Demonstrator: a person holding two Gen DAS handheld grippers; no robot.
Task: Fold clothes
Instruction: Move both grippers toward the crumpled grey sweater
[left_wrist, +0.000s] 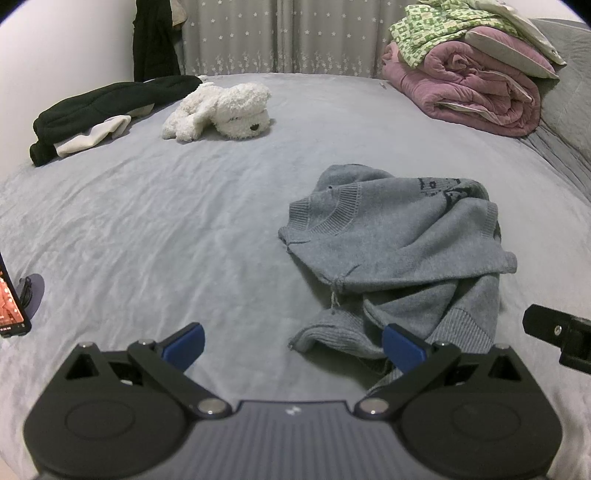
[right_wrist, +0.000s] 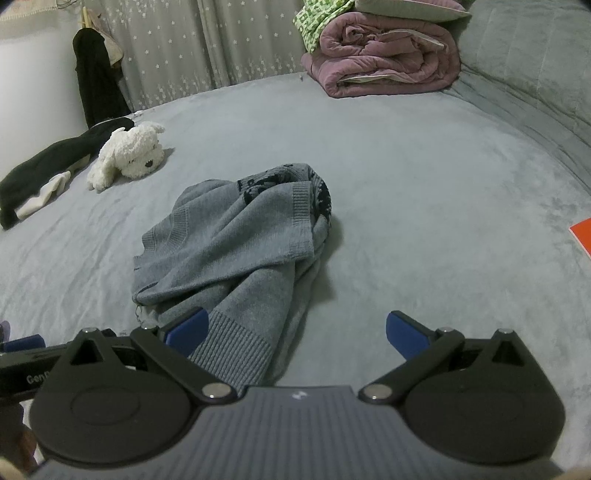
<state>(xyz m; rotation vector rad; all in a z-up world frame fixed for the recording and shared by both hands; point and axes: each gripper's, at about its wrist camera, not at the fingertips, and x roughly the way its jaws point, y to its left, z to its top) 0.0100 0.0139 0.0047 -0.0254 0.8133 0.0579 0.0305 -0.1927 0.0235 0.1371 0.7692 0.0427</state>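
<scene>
A crumpled grey knit sweater (left_wrist: 399, 243) with a dark pattern lies on the grey bed sheet (left_wrist: 184, 221); it also shows in the right wrist view (right_wrist: 240, 243). My left gripper (left_wrist: 293, 345) is open and empty, low over the sheet, with its right fingertip at the sweater's near ribbed cuff. My right gripper (right_wrist: 295, 334) is open and empty, with the sweater's ribbed cuff (right_wrist: 236, 347) lying between its fingers, close to the left one. Part of the right gripper shows at the right edge of the left wrist view (left_wrist: 557, 332).
A white plush dog (left_wrist: 221, 110) and dark clothes (left_wrist: 103, 107) lie at the far left. A folded pink quilt (left_wrist: 476, 92) with green bedding sits at the far right. A phone (left_wrist: 11, 299) stands at the left edge. An orange object (right_wrist: 583, 236) lies at the right.
</scene>
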